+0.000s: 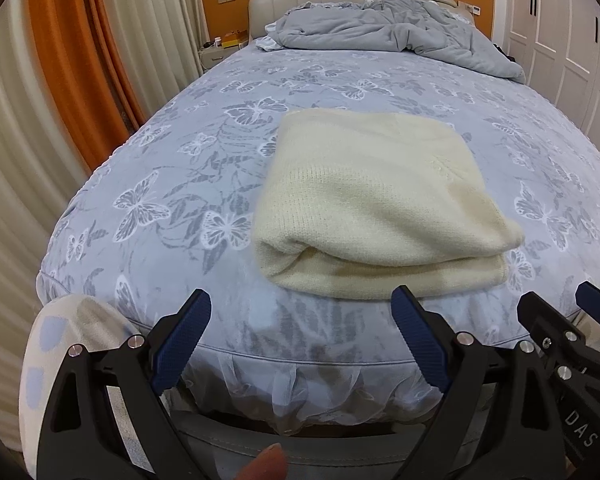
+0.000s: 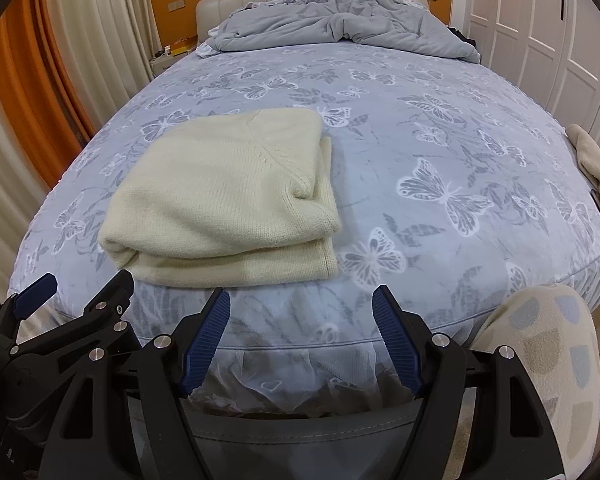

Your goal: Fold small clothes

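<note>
Fingers (image 1: 198, 312) apart above butterfly-print bed (image 1: 172, 184)

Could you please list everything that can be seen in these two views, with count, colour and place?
knitted garment: one, cream, folded near the bed's foot.
bedsheet: one, pale blue with butterflies, covering the bed.
duvet: one, grey, crumpled by the headboard.
headboard: one, beige, far end.
curtains: orange and white, left.
wardrobe: white doors, right.
beige cloth: one, at the bed's right edge.
left gripper: black, blue pads, open, empty.
right gripper: same, open, empty.
</note>
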